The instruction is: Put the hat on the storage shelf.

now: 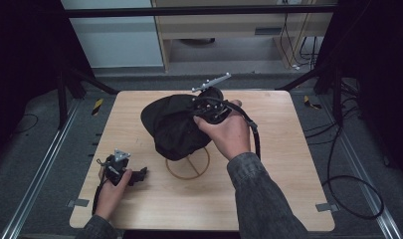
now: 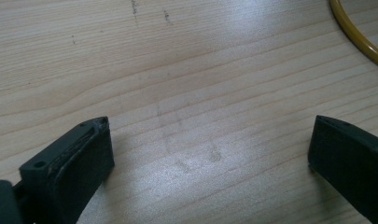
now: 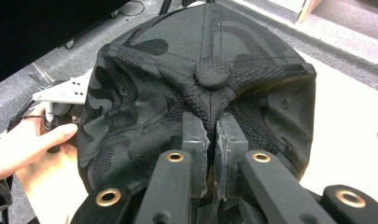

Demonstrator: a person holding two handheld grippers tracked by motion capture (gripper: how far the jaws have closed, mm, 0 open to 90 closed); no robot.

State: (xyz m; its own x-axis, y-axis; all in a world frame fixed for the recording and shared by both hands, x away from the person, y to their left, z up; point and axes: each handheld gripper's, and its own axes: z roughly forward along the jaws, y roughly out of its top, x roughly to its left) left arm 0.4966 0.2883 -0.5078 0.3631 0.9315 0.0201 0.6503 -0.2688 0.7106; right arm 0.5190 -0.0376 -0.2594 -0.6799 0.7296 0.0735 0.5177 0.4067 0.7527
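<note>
Black cap (image 3: 200, 88) pinched by right gripper (image 3: 209, 140)

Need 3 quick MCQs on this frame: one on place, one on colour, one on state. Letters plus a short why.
1. Where is the left tongs?
A. On the cap
B. Low over the table's near-left part
C. Off the table

2. What colour is the ring?
A. Yellow
B. Red
C. White

3. What state is the right tongs in?
A. Wide open
B. Shut on nothing
C. Shut on the cap

Answers: 1 B, high view shows it there over bare table. 2 A, yellow arc in left gripper view. 3 C, jaws pinch fabric below the crown button.
</note>
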